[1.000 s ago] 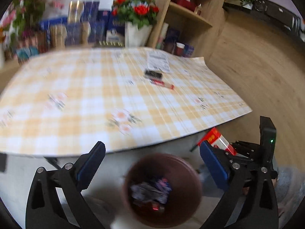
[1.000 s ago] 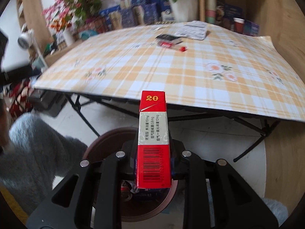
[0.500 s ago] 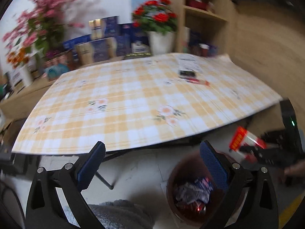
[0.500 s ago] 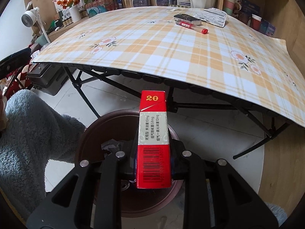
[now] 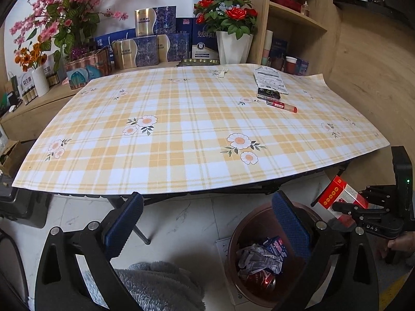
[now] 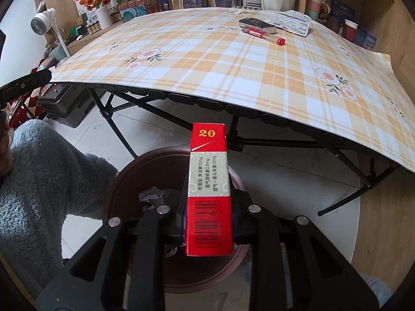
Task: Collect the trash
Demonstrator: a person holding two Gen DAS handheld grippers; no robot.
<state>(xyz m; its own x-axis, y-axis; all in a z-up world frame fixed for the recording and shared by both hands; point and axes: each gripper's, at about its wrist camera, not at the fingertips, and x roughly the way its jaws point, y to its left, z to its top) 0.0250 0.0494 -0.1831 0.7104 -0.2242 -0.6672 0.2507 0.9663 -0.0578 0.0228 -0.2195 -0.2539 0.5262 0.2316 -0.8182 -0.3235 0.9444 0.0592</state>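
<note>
The red cigarette pack [image 6: 209, 197] marked 20 stands lengthwise between the right gripper's [image 6: 209, 229] 2 fingers, which pinch its barcode end from either side; the rest of the pack juts forward past the fingertips. It hangs directly above the brown trash bin [image 6: 122, 181], which sits on the pale floor just in front of the worktop [image 6: 233, 59] edge. In the left wrist view the same pack [image 5: 337, 197] shows at the right, tilted, held over the bin's [image 5: 233, 235] far rim, with crumpled wrappers [image 5: 262, 256] and a red can [image 5: 262, 281] inside the bin.

The left gripper's [image 5: 207, 217] fingers are spread wide with nothing between them, hovering above the floor between a grey fleece sleeve [image 5: 155, 285] and the bin.

On the checked worktop lie a dark pack [image 5: 268, 93], a red marker [image 5: 281, 105] touching it, and a printed paper [image 5: 269, 79] behind.

Compared with 1 second ago, the left view has swung so the bin sits right of centre instead of between the fingers, and the right view looks more steeply down onto the bin; the pinch on the pack is unchanged.
</note>
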